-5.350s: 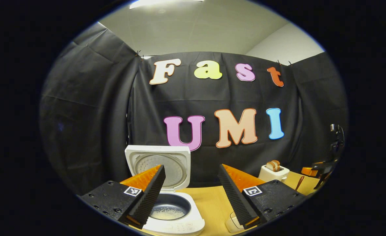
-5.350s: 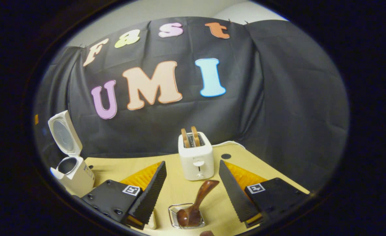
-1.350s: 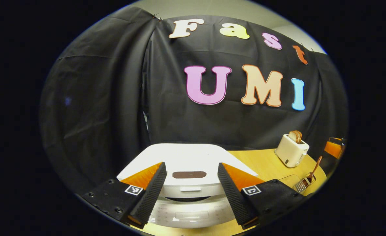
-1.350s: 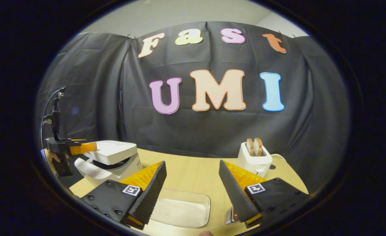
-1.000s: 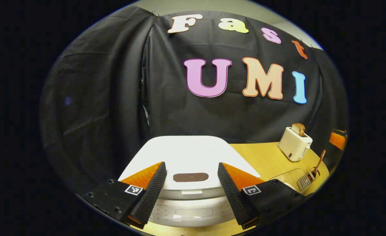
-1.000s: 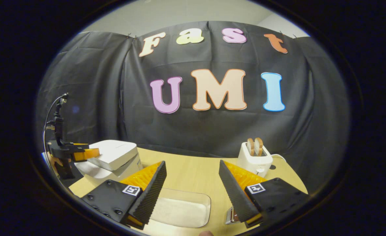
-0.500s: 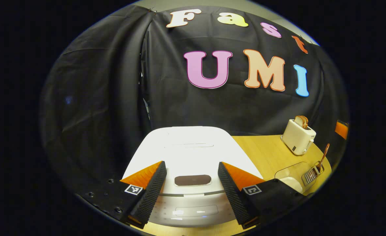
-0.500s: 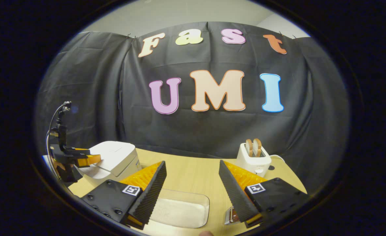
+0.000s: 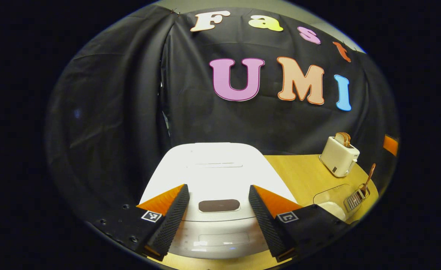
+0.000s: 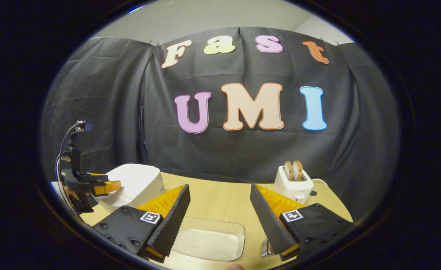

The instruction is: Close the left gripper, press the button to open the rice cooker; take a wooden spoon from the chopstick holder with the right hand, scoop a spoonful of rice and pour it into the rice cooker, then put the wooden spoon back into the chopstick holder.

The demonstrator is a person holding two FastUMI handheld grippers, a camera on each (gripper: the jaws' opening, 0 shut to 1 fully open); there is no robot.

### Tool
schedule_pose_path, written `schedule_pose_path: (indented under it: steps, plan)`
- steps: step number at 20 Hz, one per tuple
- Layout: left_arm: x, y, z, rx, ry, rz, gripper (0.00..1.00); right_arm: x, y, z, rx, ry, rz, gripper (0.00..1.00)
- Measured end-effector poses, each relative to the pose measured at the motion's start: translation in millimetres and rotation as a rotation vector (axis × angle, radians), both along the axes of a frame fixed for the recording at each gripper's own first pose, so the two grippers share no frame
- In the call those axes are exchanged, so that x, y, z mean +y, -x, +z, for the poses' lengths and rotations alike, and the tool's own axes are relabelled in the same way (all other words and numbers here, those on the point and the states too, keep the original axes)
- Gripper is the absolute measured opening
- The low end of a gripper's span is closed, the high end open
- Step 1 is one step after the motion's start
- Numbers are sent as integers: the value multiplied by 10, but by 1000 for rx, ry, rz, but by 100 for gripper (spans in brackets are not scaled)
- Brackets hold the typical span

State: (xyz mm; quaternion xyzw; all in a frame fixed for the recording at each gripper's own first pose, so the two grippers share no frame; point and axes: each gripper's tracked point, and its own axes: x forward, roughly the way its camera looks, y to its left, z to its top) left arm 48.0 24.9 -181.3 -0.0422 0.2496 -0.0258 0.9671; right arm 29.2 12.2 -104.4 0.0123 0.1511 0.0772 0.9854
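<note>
The white rice cooker (image 9: 220, 168) stands right below my left gripper (image 9: 217, 187) with its lid down. My left gripper is open, its fingers straddling the dark oval button (image 9: 219, 205) on the lid's front. In the right gripper view the left gripper (image 10: 100, 185) rests at the cooker's (image 10: 136, 180) lid. The wooden spoon (image 9: 368, 178) stands in the metal chopstick holder (image 9: 354, 200) at the far right. My right gripper (image 10: 219, 186) is open and holds nothing, above the clear rice tray (image 10: 209, 240). The holder (image 10: 267, 248) peeks out beside its right finger.
A white toaster (image 10: 293, 183) with two bread slices stands at the back right of the wooden table (image 10: 220, 202). In the left gripper view the toaster (image 9: 339, 155) sits behind the rice tray (image 9: 331, 197). The black cloth wall closes off the back.
The cooker lid, upright 5.3 s ago, has swung down flat under my left gripper. My right gripper has drawn away from the spoon holder and hardly moved in the last second.
</note>
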Motion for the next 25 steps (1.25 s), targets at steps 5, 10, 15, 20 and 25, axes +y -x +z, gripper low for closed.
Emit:
schedule_pose_path:
  steps: [5,10,15,20,25]
  plan:
    - [-82,148,629,-190,-29,-10,96,-8,42,155,-41,-14,-20,99]
    - [-107,415,1191,-325,-50,7,95,-29,162,373,-120,-9,-65,99]
    - [-172,663,1608,-417,-58,16,95,-27,282,420,-151,-22,-91,99]
    - [-200,808,1825,-471,-51,33,93,-30,364,369,-143,-35,-108,99]
    - [-219,817,1807,-467,-45,33,94,-15,349,417,-160,-21,-103,99]
